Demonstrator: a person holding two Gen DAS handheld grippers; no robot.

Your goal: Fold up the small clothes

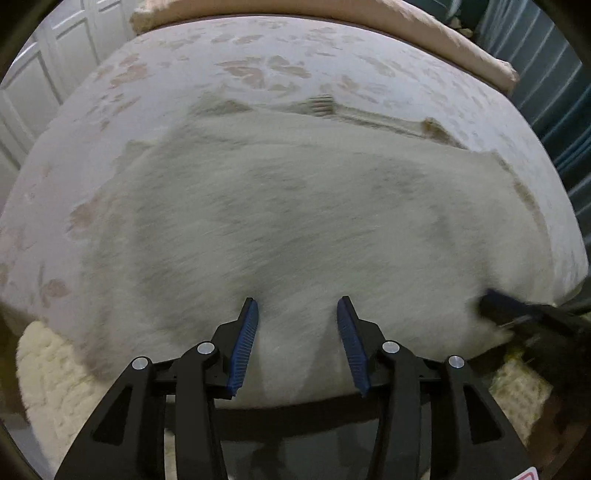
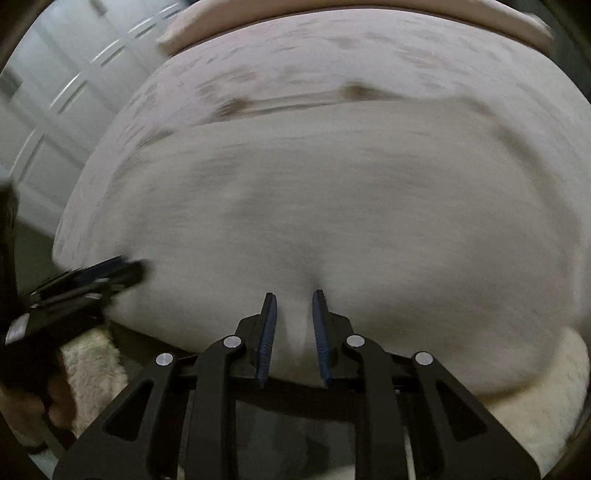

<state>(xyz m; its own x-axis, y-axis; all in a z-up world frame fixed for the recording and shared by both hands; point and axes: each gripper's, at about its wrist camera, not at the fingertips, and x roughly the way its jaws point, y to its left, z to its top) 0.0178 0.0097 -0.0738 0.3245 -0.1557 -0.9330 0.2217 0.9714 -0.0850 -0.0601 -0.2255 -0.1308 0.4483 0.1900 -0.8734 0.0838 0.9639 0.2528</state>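
Observation:
A pale grey-white garment (image 1: 295,221) lies spread flat on the bed, its near hem at the bed's front edge; it also fills the right wrist view (image 2: 332,221). My left gripper (image 1: 297,302) is open, its blue pads either side of the near hem. My right gripper (image 2: 294,295) has its pads partly closed with a pinch of the hem's cloth rising between them. The right gripper shows blurred at the garment's right end in the left wrist view (image 1: 517,310). The left gripper shows blurred at the far left in the right wrist view (image 2: 92,277).
The bed has a white cover with faded pink flowers (image 1: 258,70) and a pink pillow (image 1: 406,29) at its far end. White panelled doors (image 1: 44,74) stand at the left, a teal curtain (image 1: 554,92) at the right. A fluffy cream rug (image 1: 48,369) lies below the bed's front edge.

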